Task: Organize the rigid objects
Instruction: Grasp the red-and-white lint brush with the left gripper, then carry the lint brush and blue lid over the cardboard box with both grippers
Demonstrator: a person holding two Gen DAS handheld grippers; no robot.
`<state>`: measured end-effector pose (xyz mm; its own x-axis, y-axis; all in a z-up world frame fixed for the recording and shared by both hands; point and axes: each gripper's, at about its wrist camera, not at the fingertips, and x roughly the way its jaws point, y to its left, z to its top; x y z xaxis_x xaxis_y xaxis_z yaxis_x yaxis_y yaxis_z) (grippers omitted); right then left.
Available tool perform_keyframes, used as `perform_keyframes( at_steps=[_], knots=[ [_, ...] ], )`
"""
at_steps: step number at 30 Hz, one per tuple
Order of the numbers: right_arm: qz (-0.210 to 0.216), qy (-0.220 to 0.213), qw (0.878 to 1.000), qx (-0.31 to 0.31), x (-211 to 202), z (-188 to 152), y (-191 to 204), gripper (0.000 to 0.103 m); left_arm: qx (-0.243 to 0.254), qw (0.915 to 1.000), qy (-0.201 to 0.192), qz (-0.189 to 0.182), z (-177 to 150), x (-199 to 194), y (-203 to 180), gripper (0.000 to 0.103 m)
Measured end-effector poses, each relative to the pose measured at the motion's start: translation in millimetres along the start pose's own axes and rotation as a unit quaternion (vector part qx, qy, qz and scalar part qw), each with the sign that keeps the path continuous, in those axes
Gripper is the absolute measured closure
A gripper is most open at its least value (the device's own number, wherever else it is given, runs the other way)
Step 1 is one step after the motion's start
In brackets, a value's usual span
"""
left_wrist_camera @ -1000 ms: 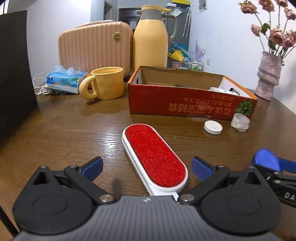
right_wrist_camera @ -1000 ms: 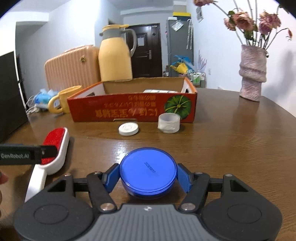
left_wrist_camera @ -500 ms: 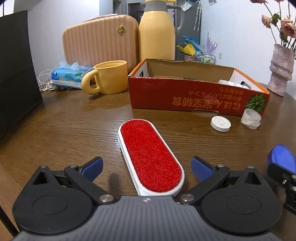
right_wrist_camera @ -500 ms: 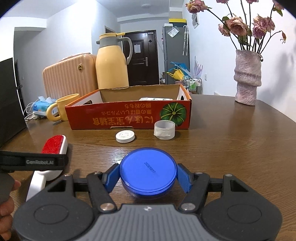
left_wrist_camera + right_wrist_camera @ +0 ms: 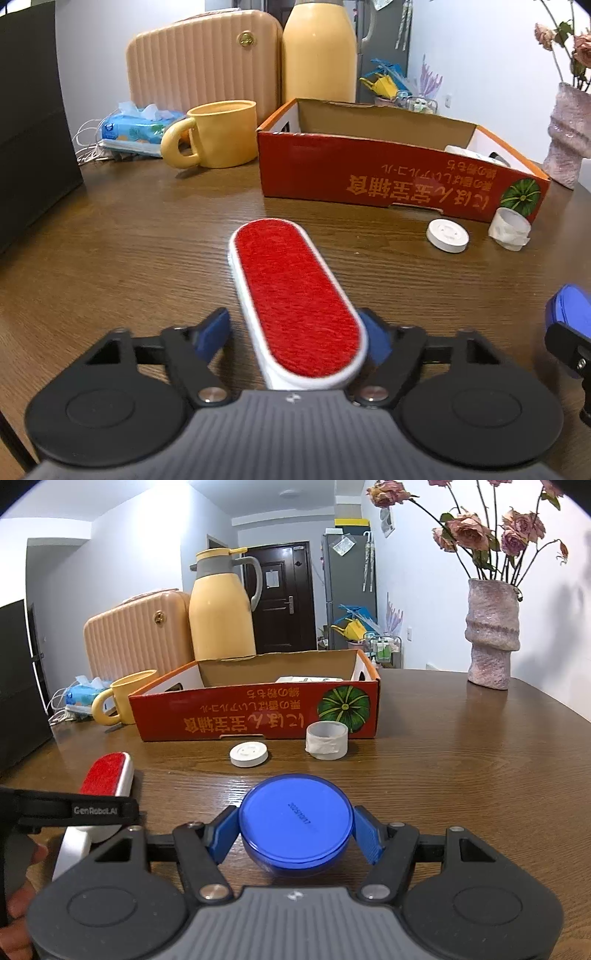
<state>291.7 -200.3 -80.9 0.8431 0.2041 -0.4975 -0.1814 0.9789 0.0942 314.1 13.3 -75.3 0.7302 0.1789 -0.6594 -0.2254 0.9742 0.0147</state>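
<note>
Closing left gripper [image 5: 295, 332] jaws around red lint brush [image 5: 295, 295], contact unclear; right gripper [image 5: 295, 830] pinching blue tin [image 5: 295, 827]. Next: lift both, carry to red box [image 5: 258, 716] at upper centre.

Red-faced white lint brush [image 5: 295, 295] flat between left tongs [image 5: 295, 338], face up. Round blue tin [image 5: 295, 827] clamped in right tongs [image 5: 295, 836]. White disc [image 5: 249, 754], tape roll [image 5: 327, 740] ahead, beside red carton [image 5: 255, 712].

yellow mug [image 5: 221, 133] far ahead-left of jaws | tissue pack [image 5: 136, 127] left of it | suitcase [image 5: 201, 61], thermos [image 5: 319, 51] behind | vase [image 5: 491, 635] far ahead-right
</note>
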Motion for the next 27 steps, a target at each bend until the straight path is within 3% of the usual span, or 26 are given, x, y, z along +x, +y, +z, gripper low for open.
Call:
perform_keyframes(
  at_steps=[10, 27],
  knots=[
    [-0.003, -0.013, 1.0, 0.007, -3, 0, -1, 0.038, -0.016, 0.9997, 0.003, -0.02, 3, -4, 10, 0.041],
    [-0.001, -0.037, 0.999, -0.016, -8, 19, 6, 0.038, 0.005, 0.9984, -0.04, -0.039, 26, -33, 14, 0.042]
  ],
)
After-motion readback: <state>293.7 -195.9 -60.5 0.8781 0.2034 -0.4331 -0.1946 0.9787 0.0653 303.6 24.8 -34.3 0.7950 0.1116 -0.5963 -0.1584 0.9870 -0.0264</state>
